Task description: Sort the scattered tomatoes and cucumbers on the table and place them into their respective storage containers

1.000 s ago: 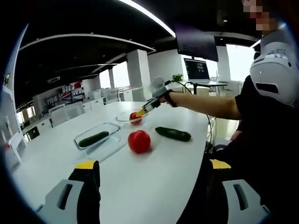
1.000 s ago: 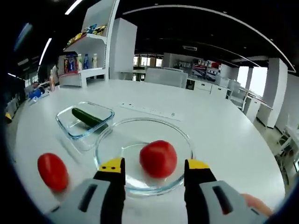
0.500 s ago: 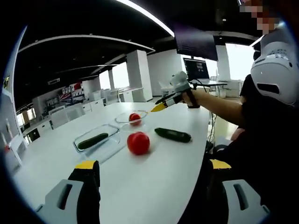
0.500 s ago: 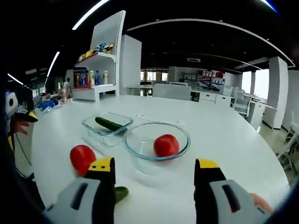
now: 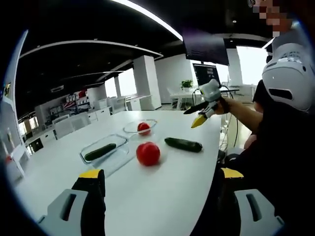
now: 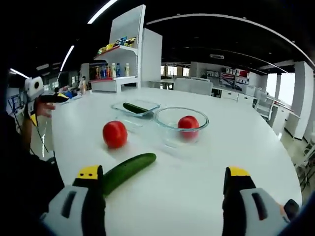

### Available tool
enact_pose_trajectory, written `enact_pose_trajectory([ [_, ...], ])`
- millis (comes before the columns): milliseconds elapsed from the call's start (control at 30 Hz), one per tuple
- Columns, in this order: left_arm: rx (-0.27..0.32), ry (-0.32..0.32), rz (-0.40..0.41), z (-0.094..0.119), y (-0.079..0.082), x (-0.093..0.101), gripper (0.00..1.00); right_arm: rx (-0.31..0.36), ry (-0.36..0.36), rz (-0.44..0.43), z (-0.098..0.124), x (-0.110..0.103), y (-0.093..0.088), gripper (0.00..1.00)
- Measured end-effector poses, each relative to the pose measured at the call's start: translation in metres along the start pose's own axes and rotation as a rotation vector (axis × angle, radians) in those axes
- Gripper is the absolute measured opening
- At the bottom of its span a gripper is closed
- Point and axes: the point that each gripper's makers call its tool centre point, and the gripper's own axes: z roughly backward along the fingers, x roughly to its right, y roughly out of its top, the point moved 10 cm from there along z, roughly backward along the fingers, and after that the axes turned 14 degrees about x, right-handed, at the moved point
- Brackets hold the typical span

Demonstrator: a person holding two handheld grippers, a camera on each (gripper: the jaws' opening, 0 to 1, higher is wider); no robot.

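A loose red tomato (image 5: 148, 153) (image 6: 115, 133) and a loose green cucumber (image 5: 183, 144) (image 6: 127, 169) lie on the white table (image 5: 147, 196). A round glass bowl (image 5: 130, 129) (image 6: 167, 120) holds another tomato (image 6: 188, 122). Beside it, a rectangular glass container (image 5: 116, 139) (image 6: 118, 105) holds a cucumber (image 5: 100, 152). My left gripper (image 5: 161, 174) stands open and empty low over the near table edge. My right gripper (image 6: 163, 173) is open and empty, raised short of the loose cucumber; in the left gripper view the right gripper (image 5: 195, 116) hangs in the air past the cucumber.
The person's body (image 5: 280, 147) fills the right of the left gripper view. A white shelf with bottles and snacks (image 6: 118, 64) stands behind the table. A desk with a monitor (image 5: 206, 73) lies beyond the far table end. Bare tabletop spreads around the vegetables.
My right gripper has drawn back from the bowl, leaving the tomato in it, and its jaws stand wider. The left gripper has stayed put.
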Motion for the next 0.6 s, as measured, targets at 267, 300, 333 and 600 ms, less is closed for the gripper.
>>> enact_pose_trajectory([
  [267,0.011,0.011,0.014,0.003,-0.005,-0.011,0.94,0.017,0.087,-0.065,0.032,-0.002,0.005,0.97],
  [300,0.011,0.01,0.016,0.003,-0.006,-0.01,0.94,0.02,0.093,-0.065,0.036,-0.002,0.006,0.97],
  [333,0.008,0.01,0.016,0.004,-0.006,-0.01,0.94,0.02,0.101,-0.063,0.041,-0.003,0.008,0.97],
  [600,0.0,0.026,0.004,0.009,-0.004,-0.007,0.94,0.042,0.164,0.004,0.062,-0.017,0.025,0.97],
])
